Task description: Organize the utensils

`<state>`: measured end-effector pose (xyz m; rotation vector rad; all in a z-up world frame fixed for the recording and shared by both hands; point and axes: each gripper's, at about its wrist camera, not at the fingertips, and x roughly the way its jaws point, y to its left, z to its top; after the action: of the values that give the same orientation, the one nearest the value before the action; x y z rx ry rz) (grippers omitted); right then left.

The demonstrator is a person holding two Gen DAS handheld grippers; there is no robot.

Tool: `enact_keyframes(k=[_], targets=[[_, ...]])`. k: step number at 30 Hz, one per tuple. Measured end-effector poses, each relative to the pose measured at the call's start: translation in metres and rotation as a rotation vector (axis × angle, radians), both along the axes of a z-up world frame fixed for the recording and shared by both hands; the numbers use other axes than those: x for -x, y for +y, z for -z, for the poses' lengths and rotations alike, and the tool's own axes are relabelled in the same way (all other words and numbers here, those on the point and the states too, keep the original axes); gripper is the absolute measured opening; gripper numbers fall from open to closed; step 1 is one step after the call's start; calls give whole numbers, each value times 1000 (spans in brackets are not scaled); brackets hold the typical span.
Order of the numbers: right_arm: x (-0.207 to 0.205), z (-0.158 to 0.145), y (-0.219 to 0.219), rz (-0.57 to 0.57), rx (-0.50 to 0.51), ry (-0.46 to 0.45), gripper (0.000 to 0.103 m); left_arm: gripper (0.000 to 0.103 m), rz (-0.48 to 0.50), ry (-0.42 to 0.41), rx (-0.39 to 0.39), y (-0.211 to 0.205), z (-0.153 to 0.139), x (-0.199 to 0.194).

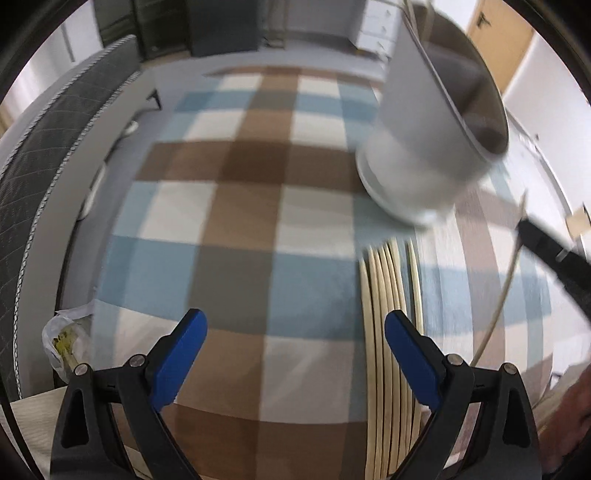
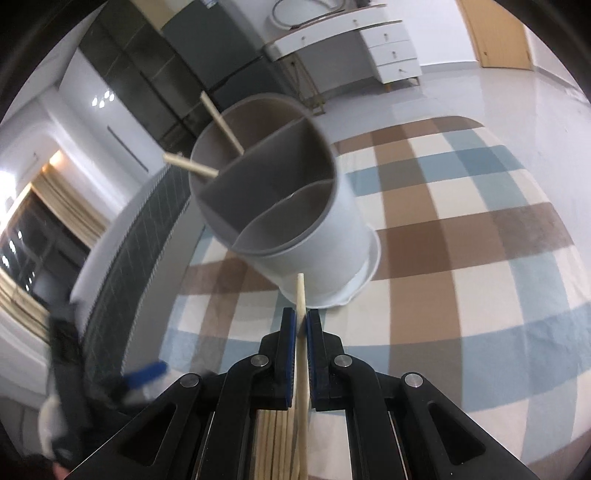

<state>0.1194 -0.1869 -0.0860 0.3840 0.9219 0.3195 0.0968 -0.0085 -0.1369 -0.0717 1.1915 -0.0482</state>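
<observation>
Right tongs (image 2: 300,328) clenched on single chopstick (image 2: 301,295). Left tongs (image 1: 295,332) released, nothing between. Grey divided holder (image 2: 280,206) on checked cloth (image 2: 443,229), two chopsticks inside. Chopstick bundle (image 1: 388,295) lying beside holder.

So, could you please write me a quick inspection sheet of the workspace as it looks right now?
Surface: checked blue, brown and cream cloth, flat.
Job's things: grey divided utensil holder standing on the cloth, two chopsticks already in one compartment; a row of loose chopsticks lying on the cloth near it.
Clutter: crumpled plastic wrapper at the cloth's edge.
Grippers: left claw open, empty, above the cloth; right claw shut on a single chopstick.
Cables: nothing seen.
Surroundings: white drawer unit, wooden door, dark quilted furniture edge.
</observation>
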Motion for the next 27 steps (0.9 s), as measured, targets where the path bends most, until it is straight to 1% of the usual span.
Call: enact_keyframes(k=[5, 10, 13, 17, 22, 27], targets=[[10, -8, -13, 30, -27, -20, 5, 94, 29, 41, -47, -13, 13, 3], [19, -15, -22, 44, -36, -49, 5, 94, 24, 86, -84, -16, 26, 3], [21, -18, -25, 46, -36, -60, 5, 94, 5, 100, -73, -15, 25, 2], [21, -17, -28, 52, -44, -62, 5, 94, -8, 93, -65, -16, 25, 2], [22, -18, -29, 52, -48, -64, 5, 94, 4, 101, -71, -17, 24, -1], [21, -18, -30, 60, -58, -64, 5, 94, -39, 119, -43, -7, 27, -7]])
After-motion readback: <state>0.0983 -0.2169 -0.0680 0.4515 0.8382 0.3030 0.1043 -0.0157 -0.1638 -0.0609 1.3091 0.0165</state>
